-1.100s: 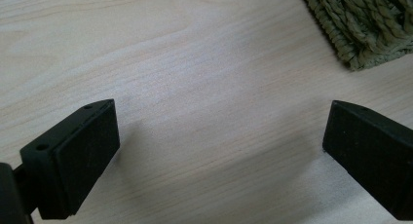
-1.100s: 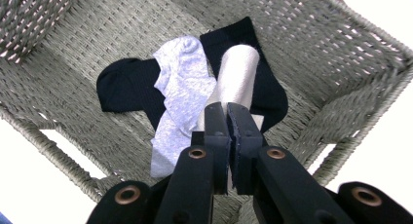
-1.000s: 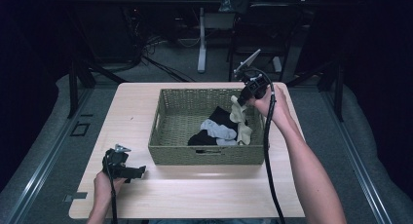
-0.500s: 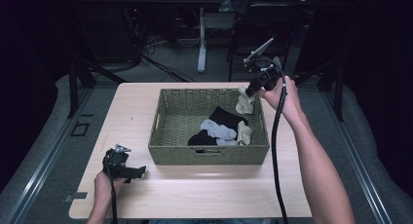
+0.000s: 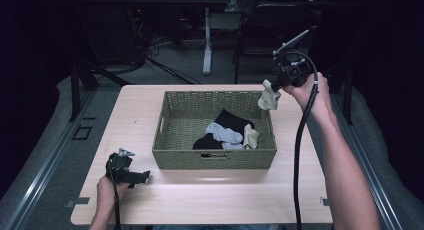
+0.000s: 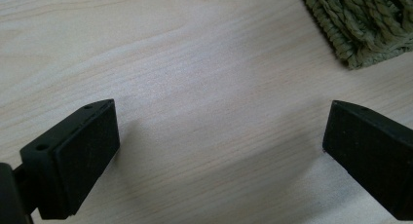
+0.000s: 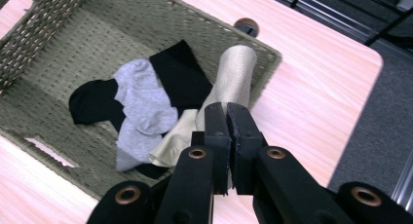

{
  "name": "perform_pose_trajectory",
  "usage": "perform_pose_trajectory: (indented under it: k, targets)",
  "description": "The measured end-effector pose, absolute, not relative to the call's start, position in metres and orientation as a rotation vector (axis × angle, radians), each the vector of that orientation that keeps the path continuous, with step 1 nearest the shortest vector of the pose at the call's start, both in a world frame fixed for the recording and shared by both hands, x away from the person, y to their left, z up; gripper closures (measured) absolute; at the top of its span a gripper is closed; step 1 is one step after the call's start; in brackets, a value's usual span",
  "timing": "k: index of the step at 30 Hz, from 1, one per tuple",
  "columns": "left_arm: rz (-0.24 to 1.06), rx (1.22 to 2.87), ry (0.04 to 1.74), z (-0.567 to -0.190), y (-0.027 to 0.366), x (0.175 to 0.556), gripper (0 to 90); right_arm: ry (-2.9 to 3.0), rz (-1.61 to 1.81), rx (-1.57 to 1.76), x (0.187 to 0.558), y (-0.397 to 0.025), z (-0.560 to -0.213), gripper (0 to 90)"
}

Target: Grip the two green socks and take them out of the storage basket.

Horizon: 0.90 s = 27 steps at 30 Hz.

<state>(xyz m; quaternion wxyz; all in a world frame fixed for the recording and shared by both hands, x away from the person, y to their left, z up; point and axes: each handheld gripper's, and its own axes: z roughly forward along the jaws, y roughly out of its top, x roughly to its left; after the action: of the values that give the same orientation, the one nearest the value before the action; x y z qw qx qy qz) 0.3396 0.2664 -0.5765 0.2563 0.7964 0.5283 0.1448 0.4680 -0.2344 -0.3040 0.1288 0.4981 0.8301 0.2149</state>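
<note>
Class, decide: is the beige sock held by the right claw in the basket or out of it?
Out. The right claw is shut on the beige sock, which hangs in the air over the basket rim's far right corner.

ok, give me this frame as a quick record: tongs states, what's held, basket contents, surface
right tongs: shut on beige sock, lifted above the basket's far right corner
left tongs: open, holding nothing, low over the table near the basket's front left corner
basket: woven, olive green, mid-table
basket contents: black socks, grey socks, second beige sock
surface: light wood table
</note>
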Motion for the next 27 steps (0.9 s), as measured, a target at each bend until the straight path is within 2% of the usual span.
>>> perform_pose_trajectory:
  k: [9, 15, 27]
  targets:
    - [0.394, 2.161, 1.432, -0.577, 0.266, 0.340, 0.2, 2.325, 0.588, 1.512, 0.460, -0.268, -0.303, 88.3]
    - [0.392, 2.163, 1.432, -0.577, 0.266, 0.340, 0.2, 2.283, 0.514, 1.554, 0.459, -0.285, -0.316, 88.3]
    - [0.394, 2.162, 1.431, -0.577, 0.266, 0.340, 0.2, 2.321, 0.443, 1.637, 0.465, -0.300, -0.385, 88.2]
